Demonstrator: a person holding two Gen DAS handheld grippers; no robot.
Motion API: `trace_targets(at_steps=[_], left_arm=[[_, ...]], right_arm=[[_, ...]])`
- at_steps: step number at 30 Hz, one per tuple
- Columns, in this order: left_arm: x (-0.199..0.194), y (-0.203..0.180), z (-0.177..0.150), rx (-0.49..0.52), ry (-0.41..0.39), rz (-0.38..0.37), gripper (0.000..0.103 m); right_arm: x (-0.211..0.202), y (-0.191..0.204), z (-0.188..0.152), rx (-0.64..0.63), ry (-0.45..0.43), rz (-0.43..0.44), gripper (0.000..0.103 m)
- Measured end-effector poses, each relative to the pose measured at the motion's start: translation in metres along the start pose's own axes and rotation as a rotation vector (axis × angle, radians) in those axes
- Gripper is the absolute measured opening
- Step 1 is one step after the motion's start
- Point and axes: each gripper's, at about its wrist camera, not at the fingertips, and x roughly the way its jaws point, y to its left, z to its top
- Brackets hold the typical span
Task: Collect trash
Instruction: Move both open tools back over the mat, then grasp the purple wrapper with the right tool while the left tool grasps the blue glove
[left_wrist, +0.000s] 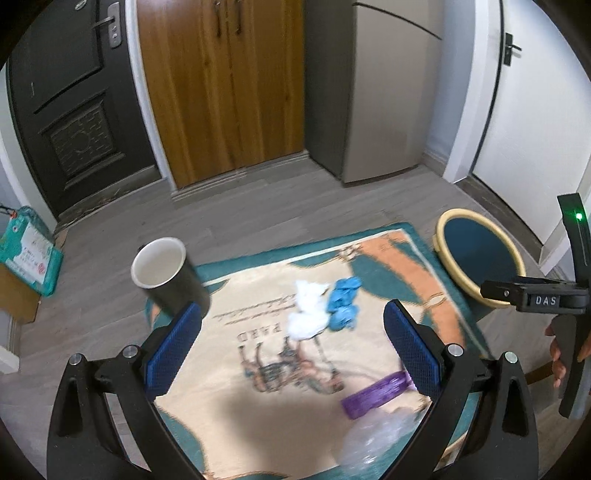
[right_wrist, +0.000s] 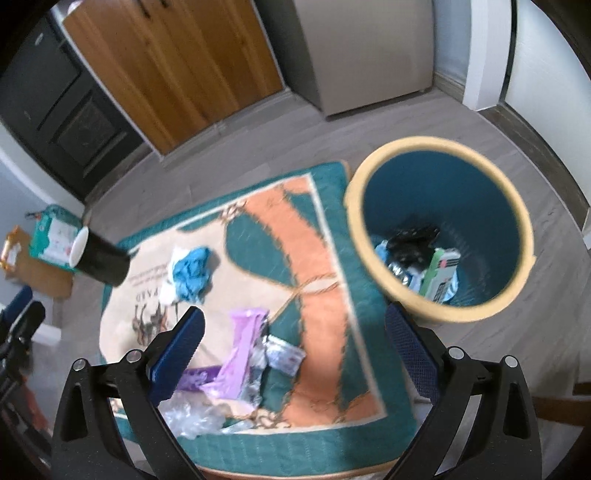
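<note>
left wrist view: left gripper (left_wrist: 291, 339) held wide open, empty; paper cup (left_wrist: 168, 275) at left centre, touching the left pad, judged light, crushable, best taken gently across its wall | right wrist view: right gripper (right_wrist: 293, 339) spread open, empty; purple wrapper (right_wrist: 242, 356) at lower centre on mat (right_wrist: 321, 251), judged limp, slippery; bin (right_wrist: 439, 229) upper right.

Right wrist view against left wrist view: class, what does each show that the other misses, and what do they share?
Only the right wrist view looks into the bin and shows trash already inside, plus a silver wrapper on the rug. Only the left wrist view shows the right gripper from outside. Both show the black cup, the blue and white wads and the purple wrapper.
</note>
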Motion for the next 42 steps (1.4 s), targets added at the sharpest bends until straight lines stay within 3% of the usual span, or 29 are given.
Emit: trace_targets(at_steps=[9, 21, 23, 25, 27, 29, 30, 34, 42], left_arm=[[0.031, 0.025, -0.019, -0.013, 0.076, 0.015, 0.097], [0.081, 0.013, -0.011, 0.023, 0.134, 0.003, 0.097], [0.088, 0.011, -0.009, 0.028, 0.143, 0.005, 0.097], [0.092, 0.009, -0.007, 0.021, 0.149, 0.006, 0.097], [0.097, 0.009, -0.004, 0.008, 0.151, -0.001, 0.097], [0.1, 0.007, -0.001, -0.003, 0.148, -0.007, 0.097], [0.101, 0.006, 0.0, -0.005, 0.149, -0.01, 0.097], [0.107, 0.001, 0.001, -0.001, 0.158, -0.012, 0.097], [0.115, -0.015, 0.0, 0.011, 0.176, -0.021, 0.097]], right_arm=[[0.035, 0.024, -0.008, -0.021, 0.065, -0.042, 0.097], [0.084, 0.051, -0.019, -0.208, 0.144, -0.117, 0.095], [0.093, 0.051, -0.023, -0.213, 0.177, -0.097, 0.089], [0.102, 0.051, -0.027, -0.21, 0.212, -0.077, 0.067], [0.109, 0.051, -0.03, -0.203, 0.242, -0.041, 0.058], [0.112, 0.053, -0.031, -0.212, 0.249, -0.01, 0.04], [0.111, 0.055, -0.031, -0.219, 0.248, -0.001, 0.026], [0.098, 0.057, -0.025, -0.213, 0.213, 0.039, 0.019], [0.061, 0.037, -0.004, -0.138, 0.115, 0.072, 0.019]])
